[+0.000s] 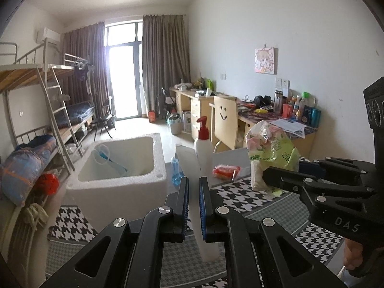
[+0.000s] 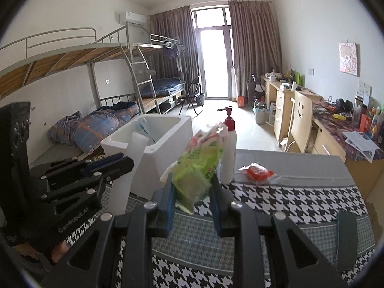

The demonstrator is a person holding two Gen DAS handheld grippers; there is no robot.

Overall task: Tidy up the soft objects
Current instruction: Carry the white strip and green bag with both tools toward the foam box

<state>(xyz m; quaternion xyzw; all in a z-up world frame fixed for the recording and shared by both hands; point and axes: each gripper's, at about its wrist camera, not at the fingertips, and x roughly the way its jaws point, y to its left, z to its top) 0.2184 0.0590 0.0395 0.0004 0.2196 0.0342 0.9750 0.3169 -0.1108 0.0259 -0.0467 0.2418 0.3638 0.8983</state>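
Observation:
My left gripper (image 1: 193, 182) is shut on a long white foam piece (image 1: 189, 168) and holds it above the checked tablecloth, beside a white foam box (image 1: 120, 184). The foam piece also shows in the right wrist view (image 2: 134, 158), held by the left gripper (image 2: 127, 162). My right gripper (image 2: 192, 187) is shut on a green plastic bag of soft stuff (image 2: 199, 168), lifted over the table. In the left wrist view the bag (image 1: 271, 153) hangs from the right gripper (image 1: 266, 175). The foam box (image 2: 158, 153) holds face masks (image 1: 105, 158).
A white pump bottle with a red top (image 1: 204, 148) and a red packet (image 1: 225, 171) sit on the table (image 2: 300, 201). A blue crinkly wrapper (image 1: 176, 172) lies by the box. Bunk beds stand left; a desk and chair stand right.

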